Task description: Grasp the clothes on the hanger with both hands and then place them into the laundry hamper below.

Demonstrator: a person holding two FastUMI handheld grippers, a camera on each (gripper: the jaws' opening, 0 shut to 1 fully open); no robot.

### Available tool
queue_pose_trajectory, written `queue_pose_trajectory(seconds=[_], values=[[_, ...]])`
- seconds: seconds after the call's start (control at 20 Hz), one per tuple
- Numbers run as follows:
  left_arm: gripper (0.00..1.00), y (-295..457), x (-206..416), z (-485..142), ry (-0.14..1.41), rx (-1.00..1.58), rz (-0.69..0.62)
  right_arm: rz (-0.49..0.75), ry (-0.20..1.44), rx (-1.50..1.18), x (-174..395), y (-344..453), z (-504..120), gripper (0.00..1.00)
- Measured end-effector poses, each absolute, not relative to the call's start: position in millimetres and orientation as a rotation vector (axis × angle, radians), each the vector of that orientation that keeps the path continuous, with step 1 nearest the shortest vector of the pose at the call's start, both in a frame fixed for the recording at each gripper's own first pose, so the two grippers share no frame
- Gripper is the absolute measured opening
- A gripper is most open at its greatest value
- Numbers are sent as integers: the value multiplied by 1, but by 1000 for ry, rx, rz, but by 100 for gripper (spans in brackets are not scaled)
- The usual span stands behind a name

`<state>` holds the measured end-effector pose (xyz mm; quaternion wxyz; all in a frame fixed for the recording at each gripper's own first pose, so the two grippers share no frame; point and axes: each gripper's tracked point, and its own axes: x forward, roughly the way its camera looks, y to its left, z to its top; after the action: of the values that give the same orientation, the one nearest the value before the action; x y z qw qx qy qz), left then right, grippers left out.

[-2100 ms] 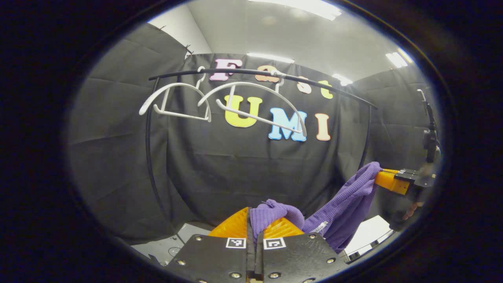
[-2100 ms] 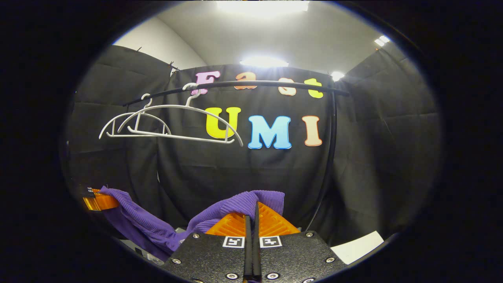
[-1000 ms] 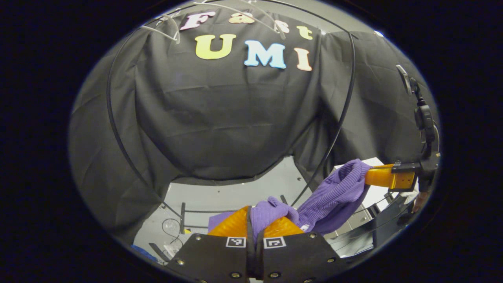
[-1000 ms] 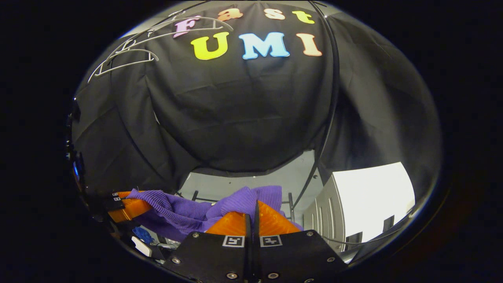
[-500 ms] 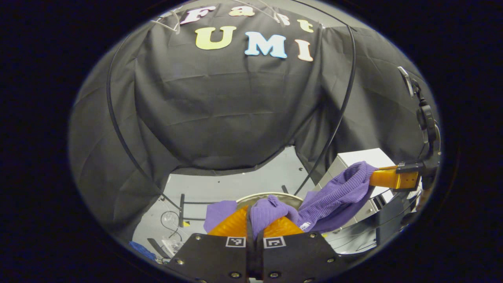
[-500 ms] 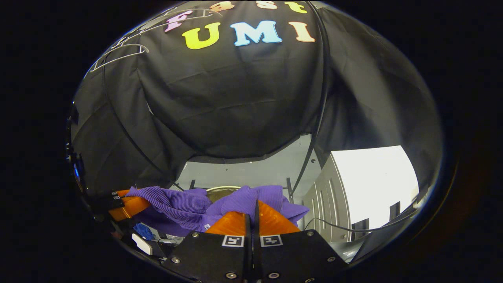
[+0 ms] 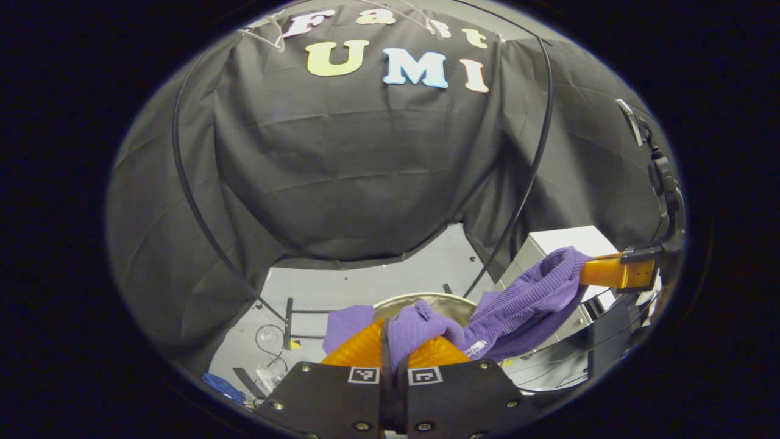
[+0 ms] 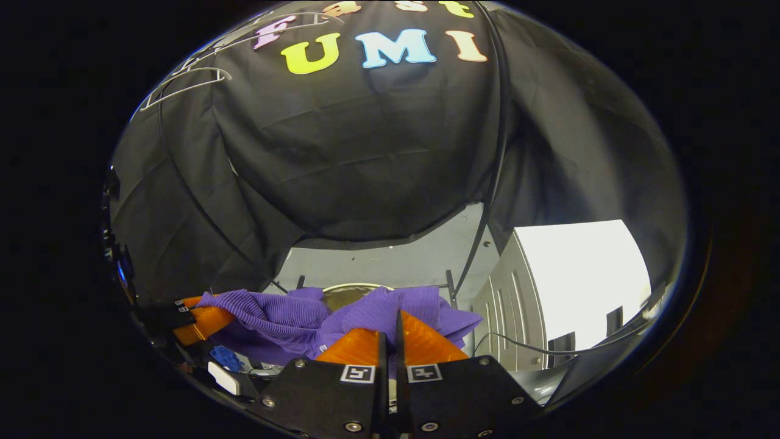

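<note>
Purple knit slung between both tongs above the hamper

The purple garment [image 7: 518,305] is soft, light and stretchy, sagging between the left tongs [image 7: 390,332] at 6 o'clock and right tongs [image 8: 390,323], each clamped on a bunched edge; the hamper [image 7: 426,300] rim sits just beyond.

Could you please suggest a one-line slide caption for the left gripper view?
Left hand-held gripper pinches the purple garment, stretched to the right hand-held gripper, above the hamper rim.
</note>
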<state>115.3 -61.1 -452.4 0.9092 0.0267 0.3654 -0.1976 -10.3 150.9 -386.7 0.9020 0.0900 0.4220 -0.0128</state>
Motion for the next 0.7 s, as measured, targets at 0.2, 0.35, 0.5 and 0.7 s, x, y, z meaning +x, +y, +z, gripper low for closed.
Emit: queue_pose_trajectory(seconds=[0.2, 0.35, 0.5, 0.7], values=[[8, -56, 109, -459, 777, 64, -393, -37, 908, 224, -14, 151, -389, 7], [25, -51, 105, -458, 779, 65, -382, -20, 895, 251, -14, 156, -375, 27], [57, -48, 106, -435, 741, 65, -380, -11, 875, 235, -25, 149, -363, 44], [100, -34, 102, -394, 679, 80, -362, -48, 799, 200, -22, 129, -323, 92]])
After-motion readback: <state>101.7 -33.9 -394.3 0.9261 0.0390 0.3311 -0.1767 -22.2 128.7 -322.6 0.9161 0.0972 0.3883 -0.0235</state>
